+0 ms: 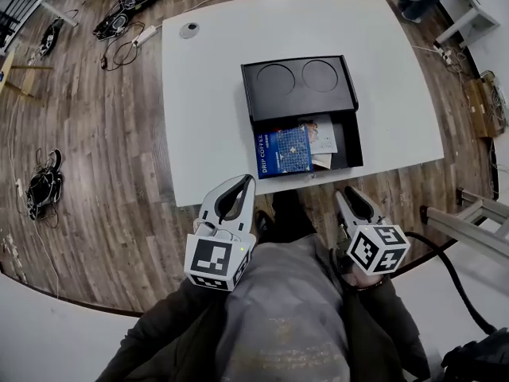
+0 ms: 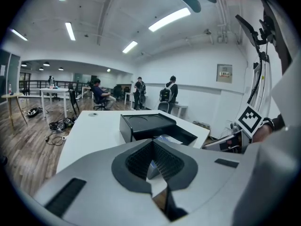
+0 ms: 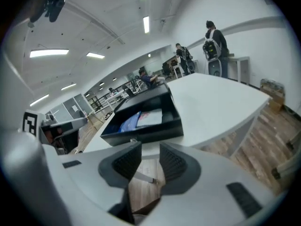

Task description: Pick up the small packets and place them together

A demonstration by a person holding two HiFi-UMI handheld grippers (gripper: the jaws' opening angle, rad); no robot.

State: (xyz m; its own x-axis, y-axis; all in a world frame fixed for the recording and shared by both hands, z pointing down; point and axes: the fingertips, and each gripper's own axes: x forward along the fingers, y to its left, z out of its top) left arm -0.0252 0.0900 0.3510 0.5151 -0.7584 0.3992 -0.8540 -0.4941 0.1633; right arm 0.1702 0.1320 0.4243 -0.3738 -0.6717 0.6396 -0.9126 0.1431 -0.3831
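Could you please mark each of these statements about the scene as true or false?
1. The drawer of the black box stands open with a blue packet inside. True.
2. The right gripper holds a packet. False: its jaws stand apart with nothing between them.
3. The black box has two round recesses in its top. True.
4. The left gripper has its jaws wide apart. False: its jaw tips meet, with nothing held.
5. A packet lies on the bare tabletop outside the box. False: the blue packet and the white packets all lie in the drawer.
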